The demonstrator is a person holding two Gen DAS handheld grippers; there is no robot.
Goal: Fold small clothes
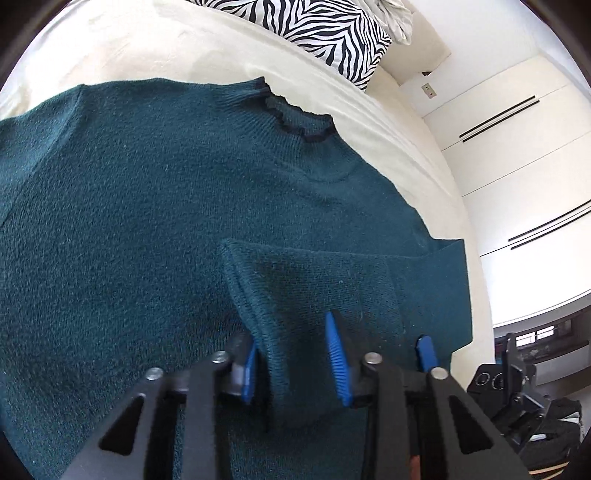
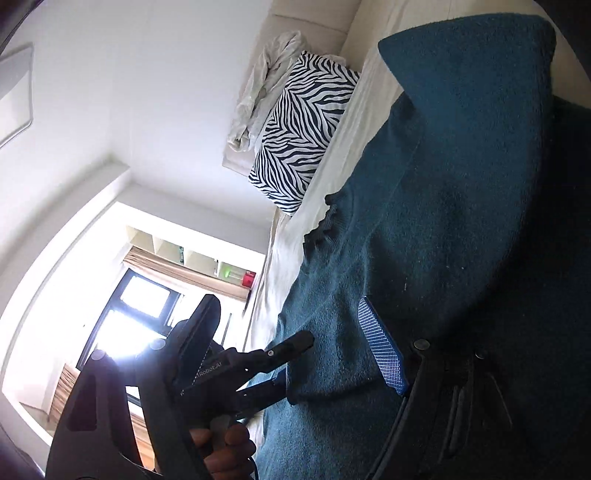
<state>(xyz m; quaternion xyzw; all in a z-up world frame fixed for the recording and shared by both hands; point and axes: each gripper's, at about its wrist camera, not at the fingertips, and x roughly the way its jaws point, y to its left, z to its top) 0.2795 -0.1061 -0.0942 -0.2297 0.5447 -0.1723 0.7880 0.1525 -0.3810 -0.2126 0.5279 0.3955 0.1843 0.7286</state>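
A dark teal knit sweater [image 1: 147, 206] lies flat on a cream bed [image 1: 155, 48], its frilled collar [image 1: 291, 110] toward the pillows. One sleeve [image 1: 314, 280] is folded across the body. My left gripper [image 1: 295, 358] stands open over the sleeve's cuff, which lies between the blue pads [image 1: 338, 360]. In the right wrist view the sweater [image 2: 443, 229] fills the right side. My right gripper [image 2: 332, 354] is open over the sweater's edge; one blue pad [image 2: 382, 350] shows. The left gripper's body [image 2: 236, 365] and a hand [image 2: 221, 450] show below left.
A zebra-striped pillow [image 1: 332, 33] and a crumpled white cloth [image 2: 266, 92] lie at the head of the bed. White wardrobe doors [image 1: 517, 155] stand beyond the bed's side. A window [image 2: 140, 317] and shelves [image 2: 192, 258] are in the far corner.
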